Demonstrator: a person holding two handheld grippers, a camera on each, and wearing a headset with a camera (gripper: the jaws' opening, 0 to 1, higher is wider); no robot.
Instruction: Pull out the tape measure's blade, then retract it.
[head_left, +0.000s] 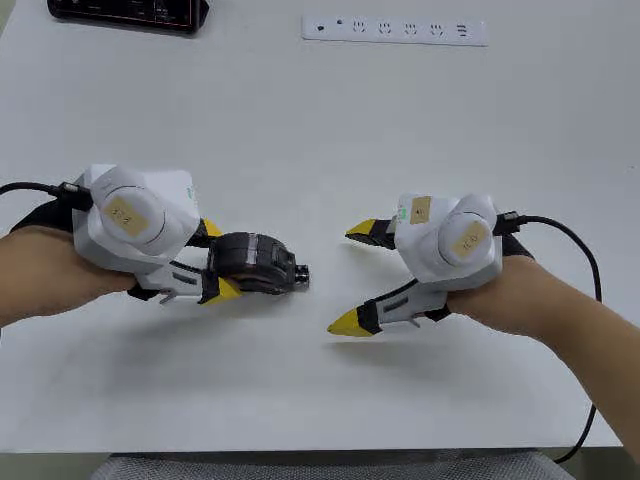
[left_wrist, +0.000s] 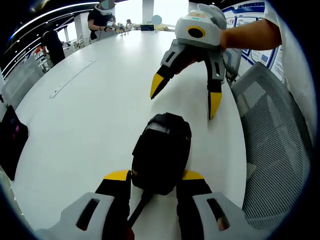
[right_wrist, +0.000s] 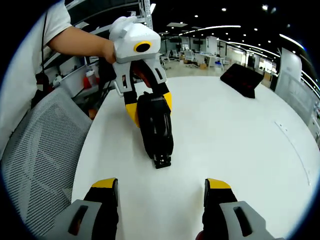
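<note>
Gripping the black tape measure (head_left: 258, 262) between the left gripper's (head_left: 220, 260) yellow-tipped jaws, down on the white table (head_left: 300, 150), nose end pointing right. Just apart, holding the right gripper (head_left: 352, 276) spread wide, nothing between its jaws, tips aimed at that nose.

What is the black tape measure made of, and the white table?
The tape measure looks like black plastic, maybe rubber-coated: matt, with dull highlights. The table looks like smooth white laminate or paint, with a soft sheen.
</note>
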